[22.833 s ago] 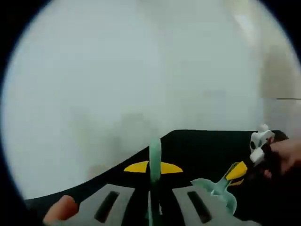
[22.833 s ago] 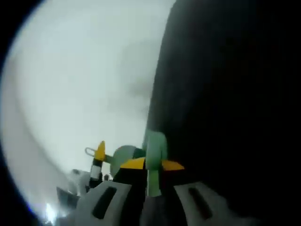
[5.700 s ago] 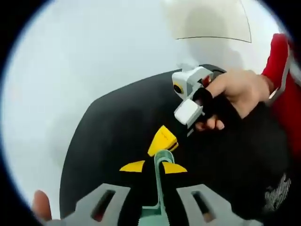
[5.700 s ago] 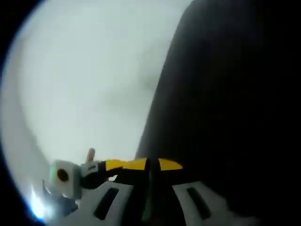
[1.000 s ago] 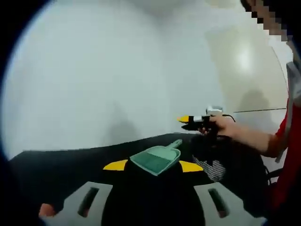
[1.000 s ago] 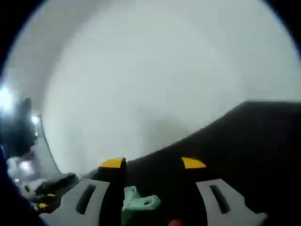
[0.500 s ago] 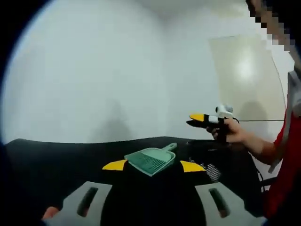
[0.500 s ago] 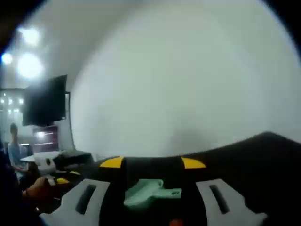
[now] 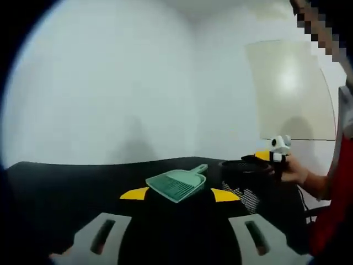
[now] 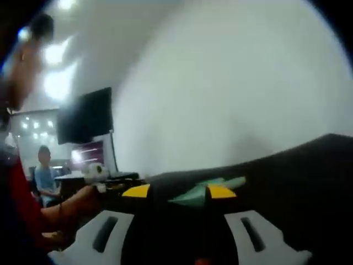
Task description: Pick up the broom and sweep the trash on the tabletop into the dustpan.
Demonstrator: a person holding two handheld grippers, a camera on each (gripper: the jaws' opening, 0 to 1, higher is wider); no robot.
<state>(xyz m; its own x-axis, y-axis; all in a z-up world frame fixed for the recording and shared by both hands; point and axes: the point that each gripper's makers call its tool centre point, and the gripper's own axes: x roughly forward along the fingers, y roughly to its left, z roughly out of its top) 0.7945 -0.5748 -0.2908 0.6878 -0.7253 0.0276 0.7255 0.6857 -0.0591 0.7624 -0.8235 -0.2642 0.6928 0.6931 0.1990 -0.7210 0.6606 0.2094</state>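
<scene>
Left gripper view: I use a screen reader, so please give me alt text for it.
A green dustpan lies on a black table beyond the open left gripper. At right, a hand holds the right gripper near a black mesh basket.

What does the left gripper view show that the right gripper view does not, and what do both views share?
Left gripper view alone: a black mesh basket on the table and a pale panel on the wall.

Right gripper view alone: a dark monitor, bright ceiling lights and a seated person far behind.

Both: the green dustpan lying on the black tabletop, held by neither gripper, whose jaws stand apart.
</scene>
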